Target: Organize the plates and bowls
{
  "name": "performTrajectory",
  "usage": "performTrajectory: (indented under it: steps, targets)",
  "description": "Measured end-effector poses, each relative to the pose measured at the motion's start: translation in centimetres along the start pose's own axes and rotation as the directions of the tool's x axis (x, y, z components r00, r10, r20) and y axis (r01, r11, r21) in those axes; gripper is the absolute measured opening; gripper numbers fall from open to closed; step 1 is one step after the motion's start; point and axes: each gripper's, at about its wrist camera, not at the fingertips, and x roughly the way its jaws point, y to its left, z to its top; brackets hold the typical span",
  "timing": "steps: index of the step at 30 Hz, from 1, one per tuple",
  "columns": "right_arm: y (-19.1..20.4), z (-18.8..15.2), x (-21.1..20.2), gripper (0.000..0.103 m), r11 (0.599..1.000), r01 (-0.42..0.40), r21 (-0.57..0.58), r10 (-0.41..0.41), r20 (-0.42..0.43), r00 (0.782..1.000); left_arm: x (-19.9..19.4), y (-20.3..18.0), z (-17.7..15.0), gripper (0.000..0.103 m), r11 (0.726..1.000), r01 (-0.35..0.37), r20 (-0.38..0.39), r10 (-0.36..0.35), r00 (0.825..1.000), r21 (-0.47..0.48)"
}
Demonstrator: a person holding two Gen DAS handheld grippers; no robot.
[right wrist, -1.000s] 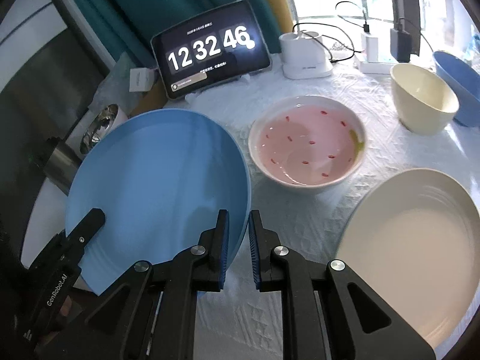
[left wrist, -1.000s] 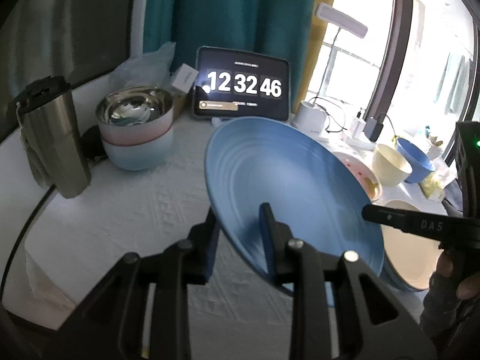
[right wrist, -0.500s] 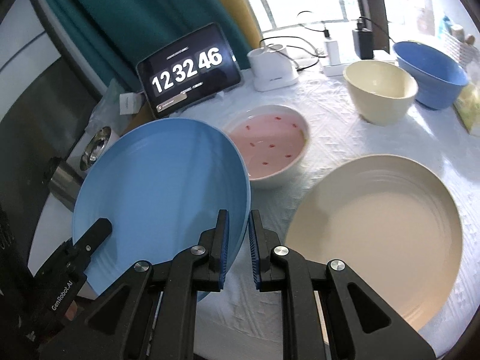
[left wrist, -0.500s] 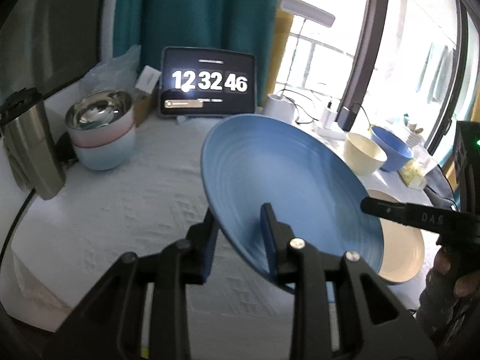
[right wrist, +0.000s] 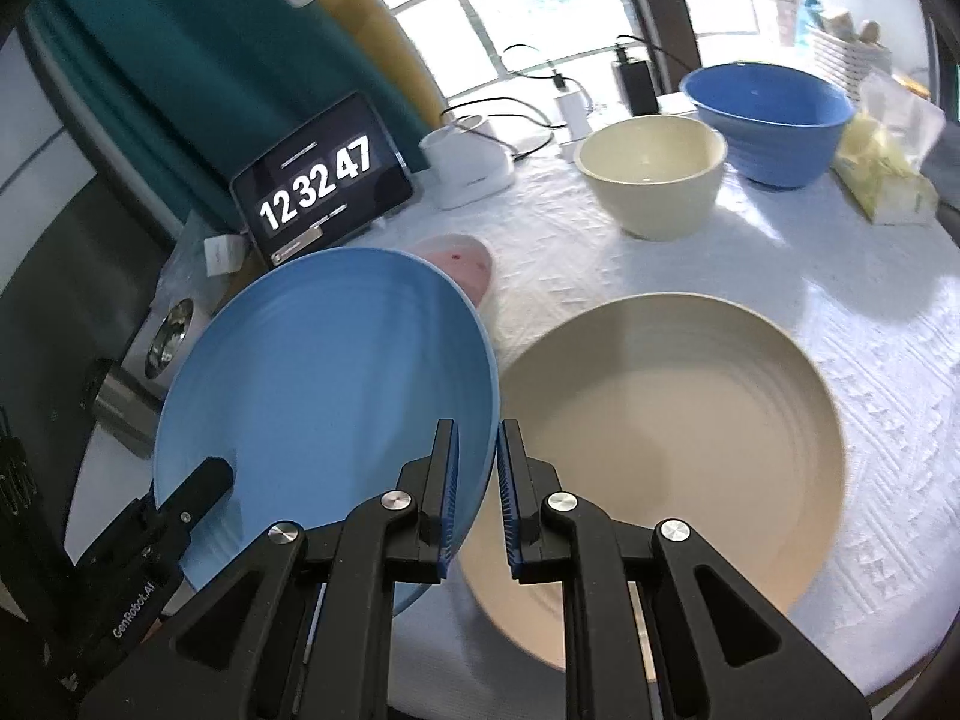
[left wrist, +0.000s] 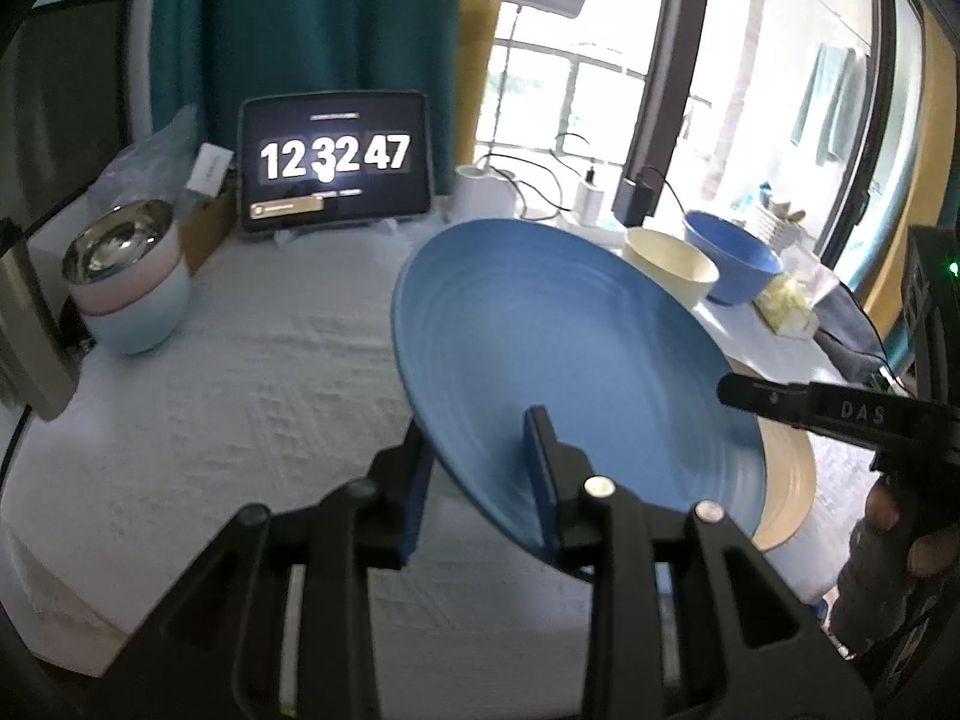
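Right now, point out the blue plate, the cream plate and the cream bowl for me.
blue plate (right wrist: 324,372): right wrist view, centre of its upper face.
cream plate (right wrist: 678,420): right wrist view, middle of its well.
cream bowl (right wrist: 651,162): right wrist view, inside bottom.

A tablet clock (left wrist: 336,161) is standing at the far edge of the white tablecloth (left wrist: 240,372), showing 12:32:47. Chargers with cables (right wrist: 570,102) are lying right of it, before teal curtains (left wrist: 300,30).
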Motion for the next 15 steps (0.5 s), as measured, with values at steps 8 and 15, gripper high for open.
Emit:
performTrajectory:
  steps: [8,15]
  targets:
    - [-2.6,0.0,-1.1,0.014,0.999,0.027,0.032,-0.028,0.024,0.999,0.9,-3.2,-0.1,0.032,0.999,0.022,-0.026,-0.021,0.999,0.048]
    - [-5.4,-0.2,-1.7,0.014,0.997,0.042,0.065,-0.044,0.029,0.999,2.1,-5.9,-0.5,0.033,0.995,0.044,-0.067,-0.039,0.997,0.086]
